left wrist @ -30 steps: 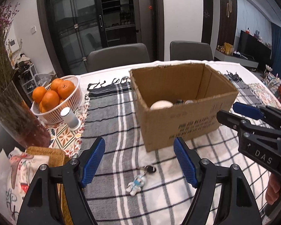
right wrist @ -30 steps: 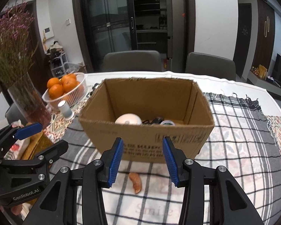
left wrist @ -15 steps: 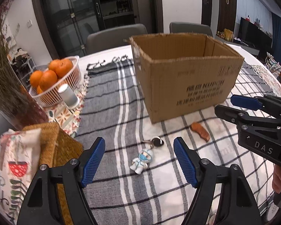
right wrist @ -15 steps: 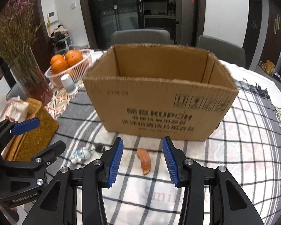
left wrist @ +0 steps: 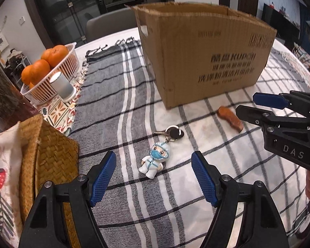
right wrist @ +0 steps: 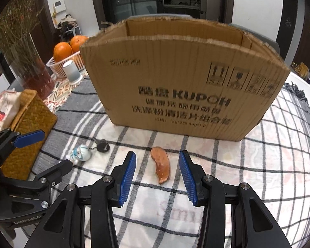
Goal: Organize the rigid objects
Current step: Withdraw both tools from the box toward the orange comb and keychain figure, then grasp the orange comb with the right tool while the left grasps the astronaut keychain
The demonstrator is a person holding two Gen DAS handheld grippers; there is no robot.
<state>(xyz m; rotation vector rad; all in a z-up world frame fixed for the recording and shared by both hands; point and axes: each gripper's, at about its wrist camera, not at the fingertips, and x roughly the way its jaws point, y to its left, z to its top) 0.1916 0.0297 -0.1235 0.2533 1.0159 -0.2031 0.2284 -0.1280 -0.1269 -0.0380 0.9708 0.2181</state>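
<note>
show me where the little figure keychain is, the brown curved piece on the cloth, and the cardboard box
figure keychain (left wrist: 155,160), left wrist view, on the figure's body.
brown curved piece (right wrist: 160,166), right wrist view, on its middle.
cardboard box (right wrist: 175,86), right wrist view, on its printed front wall.

a cardboard box (right wrist: 175,82) stands on the cloth (left wrist: 122,107) that covers the bench. before the box, on the cloth, lies a small curved piece (right wrist: 160,166), and to its left a keyring figure (left wrist: 155,160) with its keys (left wrist: 171,132) on the side toward the box. left of the box a basket (left wrist: 51,82) holds oranges (left wrist: 39,70), with a small cylinder (left wrist: 62,84) just before it. nearer, at the left edge, sits a woven box (right wrist: 29,122). the left tool (left wrist: 154,175) flanks the figure; the right tool (right wrist: 158,177) flanks the curved piece, neither touching.
</note>
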